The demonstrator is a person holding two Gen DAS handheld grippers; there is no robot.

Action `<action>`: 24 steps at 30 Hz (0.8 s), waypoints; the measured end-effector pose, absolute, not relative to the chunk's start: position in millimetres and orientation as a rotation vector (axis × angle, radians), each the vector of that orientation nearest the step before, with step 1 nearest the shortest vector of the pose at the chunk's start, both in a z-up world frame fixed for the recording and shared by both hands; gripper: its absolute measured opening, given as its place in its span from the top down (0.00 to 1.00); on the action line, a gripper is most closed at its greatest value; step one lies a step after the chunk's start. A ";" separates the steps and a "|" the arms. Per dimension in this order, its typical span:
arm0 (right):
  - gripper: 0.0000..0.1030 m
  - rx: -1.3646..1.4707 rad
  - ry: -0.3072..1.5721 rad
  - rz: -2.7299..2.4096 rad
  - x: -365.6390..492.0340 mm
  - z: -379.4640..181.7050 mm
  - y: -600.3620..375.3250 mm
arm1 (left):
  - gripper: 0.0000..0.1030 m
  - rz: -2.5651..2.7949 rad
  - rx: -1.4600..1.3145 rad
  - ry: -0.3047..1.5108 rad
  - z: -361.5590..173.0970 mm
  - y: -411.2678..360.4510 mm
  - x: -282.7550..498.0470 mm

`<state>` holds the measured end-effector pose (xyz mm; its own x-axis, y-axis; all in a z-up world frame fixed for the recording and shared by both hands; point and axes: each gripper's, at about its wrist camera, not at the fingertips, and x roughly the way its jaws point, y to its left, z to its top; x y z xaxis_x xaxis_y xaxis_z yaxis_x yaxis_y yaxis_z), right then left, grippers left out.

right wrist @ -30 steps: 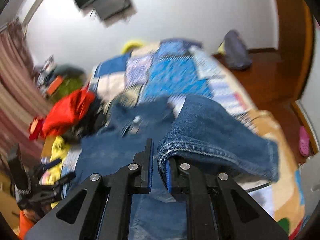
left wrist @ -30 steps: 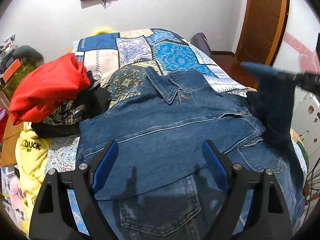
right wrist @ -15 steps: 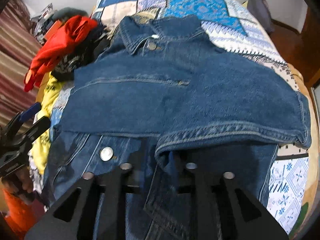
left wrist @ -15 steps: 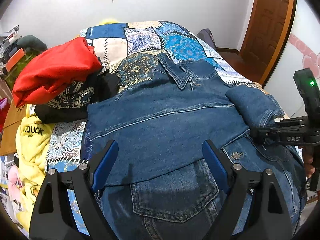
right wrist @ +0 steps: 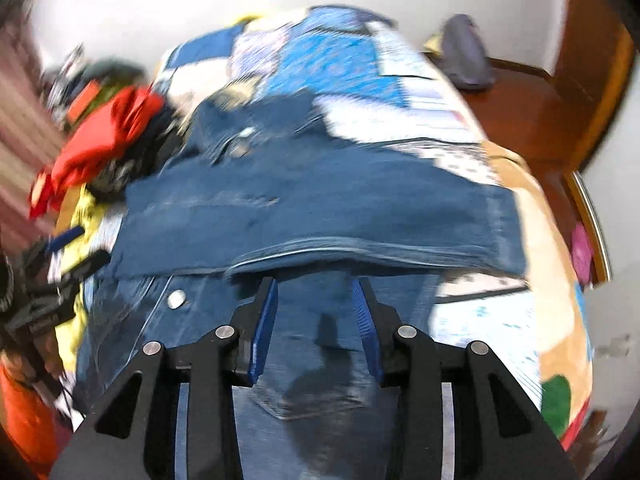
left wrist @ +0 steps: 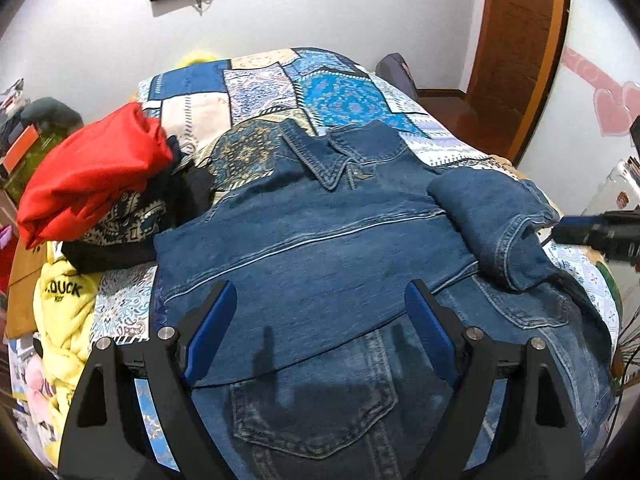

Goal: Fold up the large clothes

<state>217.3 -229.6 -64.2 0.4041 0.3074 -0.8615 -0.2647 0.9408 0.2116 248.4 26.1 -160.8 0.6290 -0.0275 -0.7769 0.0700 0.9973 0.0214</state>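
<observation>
Both tongs, left point(left wrist: 320, 320) and right point(right wrist: 316, 308), gaping empty above rumpled denim jacket point(left wrist: 320, 248), sleeve folded inward.

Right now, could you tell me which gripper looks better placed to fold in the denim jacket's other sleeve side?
Probably the left gripper: it hangs open over the denim jacket towards its unfolded side. The right gripper, also open, sits by the sleeve already folded in.
</observation>
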 end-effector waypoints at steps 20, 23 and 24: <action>0.56 0.716 1.210 0.132 269.3 -147.1 -345.9 | 0.17 -0.103 0.110 0.924 -167.2 -23.6 269.7; 0.56 0.744 1.223 0.136 281.4 -157.3 -342.1 | 0.17 -0.097 0.104 0.937 -172.0 -22.3 273.9; 0.56 0.741 1.221 0.132 285.7 -159.5 -340.1 | 0.17 -0.095 0.103 0.941 -173.3 -22.0 274.7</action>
